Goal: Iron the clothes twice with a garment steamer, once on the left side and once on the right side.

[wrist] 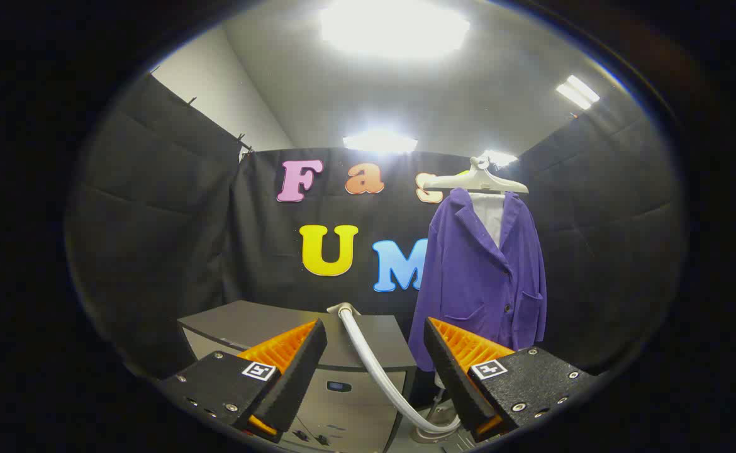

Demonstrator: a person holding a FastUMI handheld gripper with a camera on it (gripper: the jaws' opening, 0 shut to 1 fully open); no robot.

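Observation:
A purple jacket (484, 277) hangs on a white hanger (476, 181) beyond my right finger, with a white lining showing at the collar. A pale hose (377, 365) runs from the top of a grey steamer unit (317, 352) down between my fingers toward a base (434, 421) low in the gap. My gripper (374, 352) is open, fingers wide apart, with nothing pressed between them; only the hose passes behind the gap.
The grey steamer cabinet stands just ahead of the left finger, with controls on its front. Black cloth walls (154, 220) close the booth on the left, back and right. Bright ceiling lights (393, 25) glare overhead.

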